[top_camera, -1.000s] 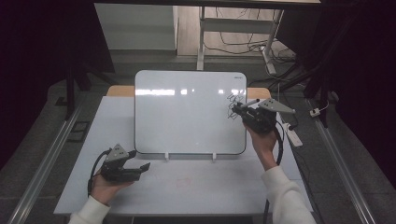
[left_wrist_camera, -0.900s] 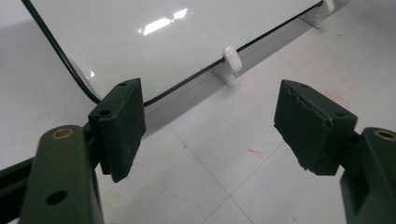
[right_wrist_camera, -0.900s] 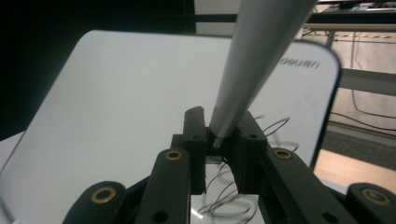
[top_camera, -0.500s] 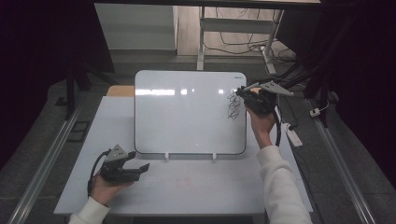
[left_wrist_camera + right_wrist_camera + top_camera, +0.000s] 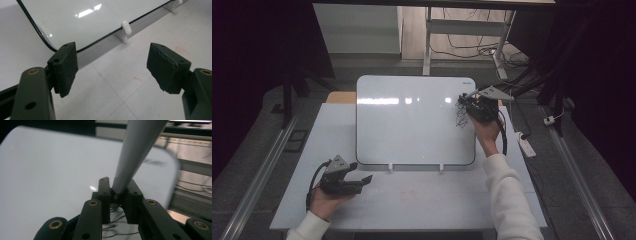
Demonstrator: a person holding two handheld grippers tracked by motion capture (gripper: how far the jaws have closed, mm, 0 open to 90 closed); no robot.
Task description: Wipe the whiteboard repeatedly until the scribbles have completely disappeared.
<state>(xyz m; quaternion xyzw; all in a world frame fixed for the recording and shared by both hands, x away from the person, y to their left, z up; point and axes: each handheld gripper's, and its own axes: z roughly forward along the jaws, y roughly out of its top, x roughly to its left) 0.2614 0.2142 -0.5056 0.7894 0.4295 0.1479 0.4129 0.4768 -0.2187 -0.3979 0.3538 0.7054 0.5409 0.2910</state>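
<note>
- Right gripper (image 5: 476, 106) at whiteboard's (image 5: 412, 125) right edge, jaws clamped on a grey marker (image 5: 136, 152); marker rises up out of the jaws.
- Black scribble (image 5: 460, 111) on board just beside that gripper.
- Left gripper (image 5: 347, 178) on the table (image 5: 422, 200) near board's lower left corner, jaws wide apart, nothing between them.
- Board propped on two white clips (image 5: 125, 29).

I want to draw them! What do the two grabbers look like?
Both are black. The left tool has two blocky ridged pads, brass-ringed screw holes, a grey three-cornered top plate and a black cable. The right tool matches. Both sleeves are white.
</note>
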